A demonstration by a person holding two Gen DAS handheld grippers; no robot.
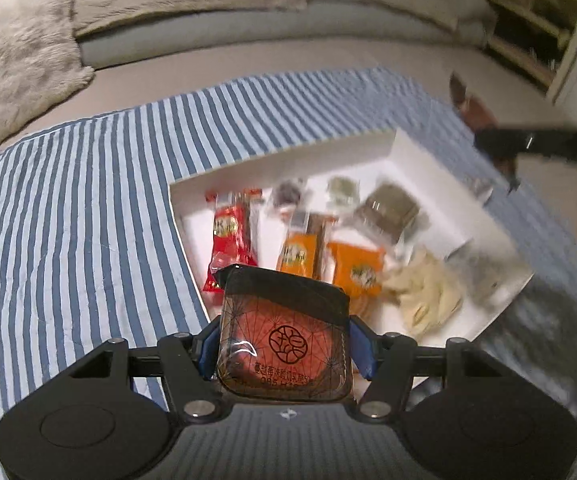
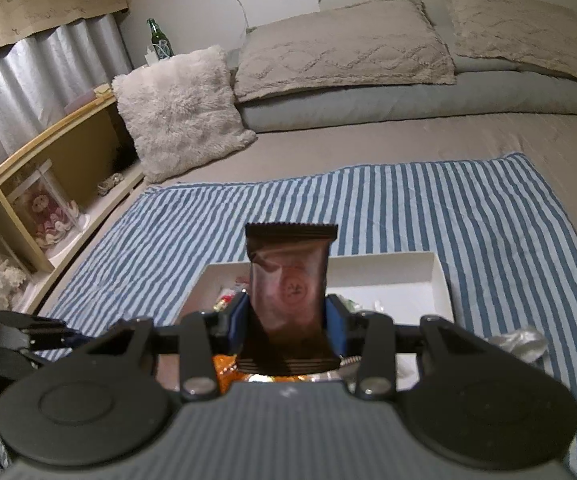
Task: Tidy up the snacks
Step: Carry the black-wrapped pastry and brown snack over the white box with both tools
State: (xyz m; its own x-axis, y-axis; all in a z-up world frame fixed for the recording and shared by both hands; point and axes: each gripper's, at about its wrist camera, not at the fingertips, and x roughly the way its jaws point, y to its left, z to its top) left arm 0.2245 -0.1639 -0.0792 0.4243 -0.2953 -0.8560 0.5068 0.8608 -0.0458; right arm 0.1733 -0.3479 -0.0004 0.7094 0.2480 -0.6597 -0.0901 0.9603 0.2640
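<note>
Now each claw [image 1: 284, 350] [image 2: 286, 320] grips a packet: orange-red [image 1: 284, 344] with Chinese print, dark brown [image 2: 288, 292].

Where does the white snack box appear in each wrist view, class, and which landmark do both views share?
Left wrist view: the white snack box lies right of centre, beyond the left gripper, with packets inside.
Right wrist view: the box sits at centre, partly hidden behind the brown packet in the right gripper.
Shared landmark: the blue-and-white striped cloth under the box.
</note>
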